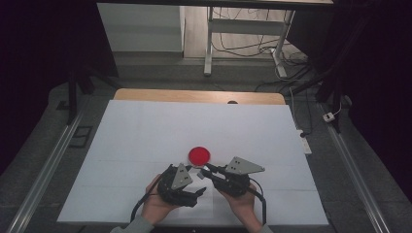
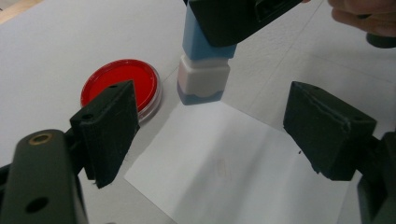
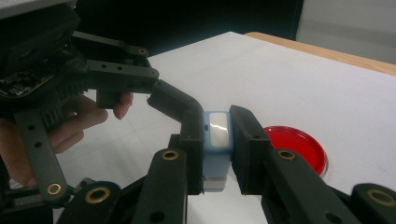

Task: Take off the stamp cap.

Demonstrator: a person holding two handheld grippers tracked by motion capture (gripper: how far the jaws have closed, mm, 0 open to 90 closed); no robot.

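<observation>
My right gripper (image 3: 217, 117) is shut on a blue and white stamp (image 3: 218, 140), its jaws clamped on the blue upper part. The stamp (image 2: 204, 70) stands upright with its white base at the far corner of a small paper sheet (image 2: 233, 163). A round red ink pad (image 2: 122, 84) lies on the table just left of the stamp. In the high view the ink pad (image 1: 199, 155) sits just beyond both grippers. My left gripper (image 2: 219, 126) is open over the paper, nothing between its jaws, a little short of the stamp.
A large white sheet (image 1: 145, 131) covers the table, and a strip of wooden tabletop (image 1: 160, 94) shows at its far edge. A hand (image 3: 70, 126) holds the left gripper (image 3: 116, 79) close beside the right one. A desk frame and cables (image 1: 272, 48) stand beyond the table.
</observation>
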